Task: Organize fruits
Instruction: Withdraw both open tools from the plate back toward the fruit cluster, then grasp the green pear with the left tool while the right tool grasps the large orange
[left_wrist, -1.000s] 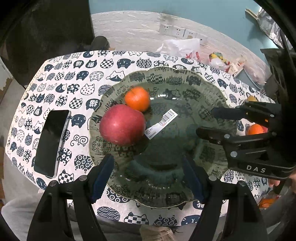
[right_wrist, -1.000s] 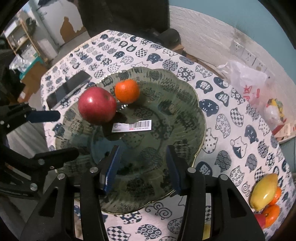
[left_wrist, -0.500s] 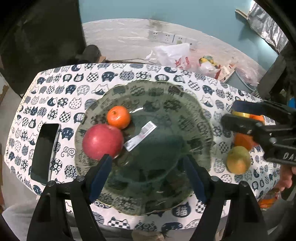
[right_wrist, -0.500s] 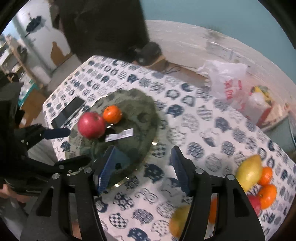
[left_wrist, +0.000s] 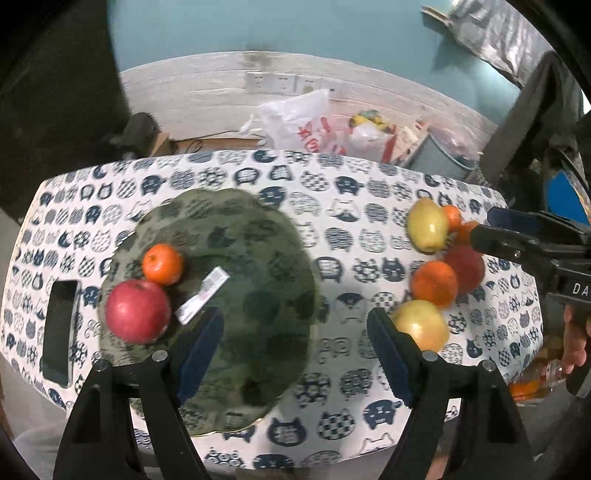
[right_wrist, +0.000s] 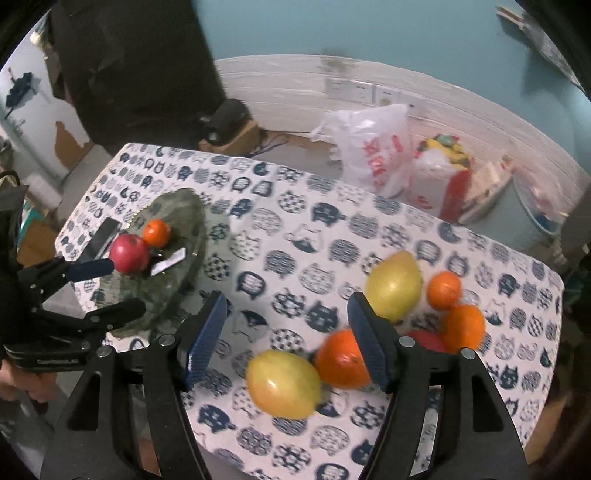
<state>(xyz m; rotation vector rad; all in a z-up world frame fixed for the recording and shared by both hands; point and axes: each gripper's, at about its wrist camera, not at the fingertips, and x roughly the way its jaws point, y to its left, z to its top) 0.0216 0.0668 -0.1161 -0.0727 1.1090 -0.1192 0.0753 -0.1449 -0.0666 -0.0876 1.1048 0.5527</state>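
Note:
A green glass plate on the cat-print tablecloth holds a red apple, a small orange and a barcode label. A loose pile of fruit lies on the right: two yellow-green pears, several oranges and a red apple. My left gripper is open and empty above the plate's right edge. My right gripper is open and empty above the fruit pile.
A black phone lies left of the plate. Plastic bags and boxes sit on the floor behind the table. The table's far edge runs close behind the plate.
Both grippers have risen and swung right, away from the plate. The fruit pile has come into view under the right gripper. The plate's fruit has not moved.

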